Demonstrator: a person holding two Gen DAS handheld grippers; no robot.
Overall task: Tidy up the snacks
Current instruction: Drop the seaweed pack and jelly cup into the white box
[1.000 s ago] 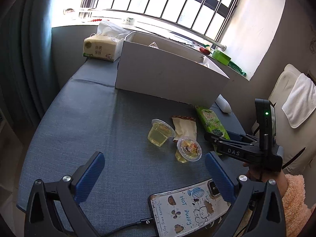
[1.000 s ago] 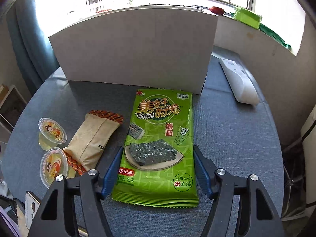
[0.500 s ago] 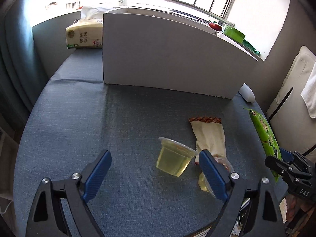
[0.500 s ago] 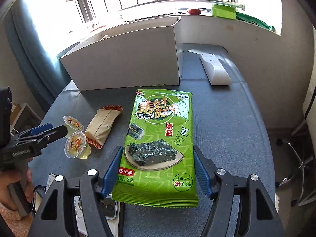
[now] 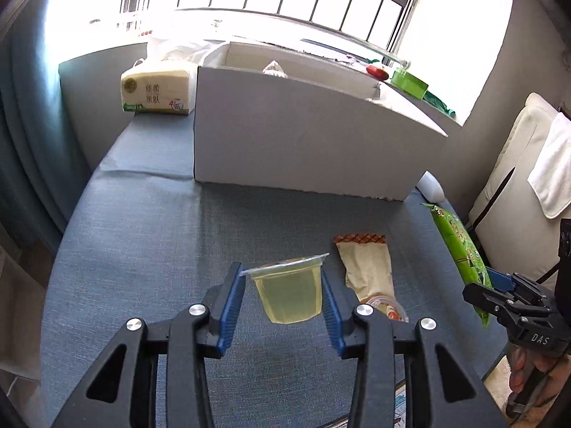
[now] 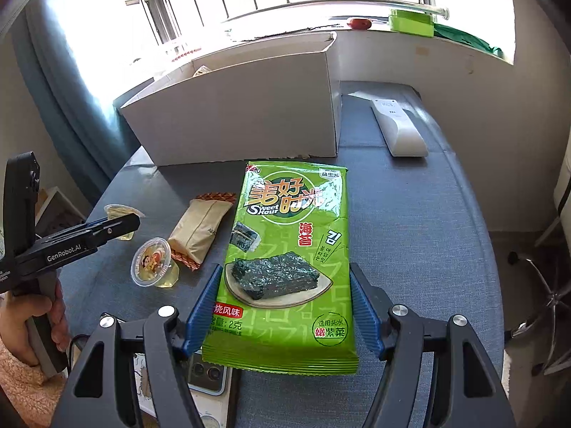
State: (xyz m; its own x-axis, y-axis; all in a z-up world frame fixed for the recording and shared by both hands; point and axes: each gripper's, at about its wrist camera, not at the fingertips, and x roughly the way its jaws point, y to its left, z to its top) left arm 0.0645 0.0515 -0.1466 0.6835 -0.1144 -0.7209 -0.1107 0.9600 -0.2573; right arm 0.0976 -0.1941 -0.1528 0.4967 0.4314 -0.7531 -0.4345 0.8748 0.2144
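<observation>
My left gripper (image 5: 283, 292) is shut on a clear jelly cup (image 5: 289, 290) of yellow jelly and holds it above the blue table. My right gripper (image 6: 285, 297) is shut on a green seaweed snack bag (image 6: 289, 260), lifted off the table. The bag also shows in the left wrist view (image 5: 460, 246). A second jelly cup (image 6: 153, 264) with a cartoon lid and a tan wrapped snack (image 6: 200, 228) lie on the table. The open white cardboard box (image 5: 303, 142) stands behind them, with something pale inside.
A tissue pack (image 5: 157, 89) sits left of the box. A white remote (image 6: 398, 126) lies right of the box. A phone (image 6: 207, 371) lies at the table's near edge. The blue table (image 5: 142, 249) ends at a sill behind and a chair on the right.
My left gripper has moved in around the plain jelly cup, shut on it and lifted it. My right gripper has raised the seaweed bag further off the table.
</observation>
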